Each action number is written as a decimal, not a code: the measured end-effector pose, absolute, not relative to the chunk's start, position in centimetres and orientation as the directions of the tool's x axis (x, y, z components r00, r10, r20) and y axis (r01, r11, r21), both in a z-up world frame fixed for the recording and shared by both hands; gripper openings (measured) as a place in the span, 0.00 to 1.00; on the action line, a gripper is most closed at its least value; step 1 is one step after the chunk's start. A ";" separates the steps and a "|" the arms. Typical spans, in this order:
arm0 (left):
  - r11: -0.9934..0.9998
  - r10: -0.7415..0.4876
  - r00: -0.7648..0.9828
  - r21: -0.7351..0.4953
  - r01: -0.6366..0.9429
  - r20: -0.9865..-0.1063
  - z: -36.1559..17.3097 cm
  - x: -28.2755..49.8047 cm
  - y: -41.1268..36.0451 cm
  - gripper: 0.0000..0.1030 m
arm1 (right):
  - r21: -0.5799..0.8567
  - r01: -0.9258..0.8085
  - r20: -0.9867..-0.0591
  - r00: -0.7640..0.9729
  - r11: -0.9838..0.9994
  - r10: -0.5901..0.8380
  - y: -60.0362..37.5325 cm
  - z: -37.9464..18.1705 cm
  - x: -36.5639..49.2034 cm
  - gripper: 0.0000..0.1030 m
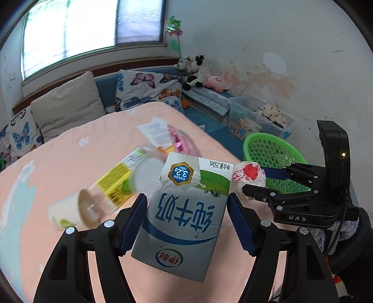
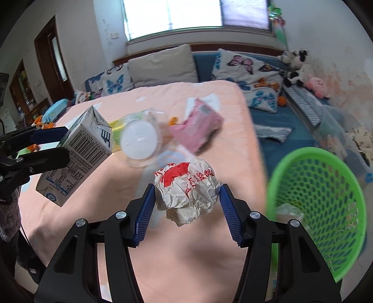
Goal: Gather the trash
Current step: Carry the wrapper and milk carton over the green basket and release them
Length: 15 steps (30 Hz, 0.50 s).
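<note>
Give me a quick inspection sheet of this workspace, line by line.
Surface: bed with peach cover.
Job's things: milk carton and crumpled wrapper lifted; green basket beside the bed.
Clutter: clear lidded cup, pink packet on the cover.
Grippers: left gripper jaws clamp the carton; right gripper jaws clamp the wrapper.
Cables: black cable behind the right gripper.
Surroundings: butterfly pillows, plush toys, window.
</note>
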State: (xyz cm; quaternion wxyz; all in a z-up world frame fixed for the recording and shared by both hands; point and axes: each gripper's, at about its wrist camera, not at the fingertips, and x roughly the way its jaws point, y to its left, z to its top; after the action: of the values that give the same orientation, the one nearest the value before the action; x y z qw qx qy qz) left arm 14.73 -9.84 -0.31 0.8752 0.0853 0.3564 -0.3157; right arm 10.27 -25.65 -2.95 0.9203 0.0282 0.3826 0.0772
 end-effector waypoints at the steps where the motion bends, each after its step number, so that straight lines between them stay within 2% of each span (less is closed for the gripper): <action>1: 0.781 -0.497 0.543 -0.076 0.620 -0.677 -0.2 14.7 -10.4 0.66 | 0.107 -0.106 -0.699 0.699 0.989 0.150 -26.5 -2.8 10.0 0.55; 15: 0.725 -0.548 0.503 -0.081 0.684 -0.668 1.5 14.2 -17.5 0.66 | 0.073 0.054 -0.692 0.722 0.996 0.012 -35.1 -1.9 6.4 0.56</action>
State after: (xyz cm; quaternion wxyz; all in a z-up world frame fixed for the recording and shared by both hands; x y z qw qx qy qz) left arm 14.24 -17.47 1.45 0.8614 0.0973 0.3474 -0.3575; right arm 6.38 -35.13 -1.89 0.9267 0.0440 0.3730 -0.0112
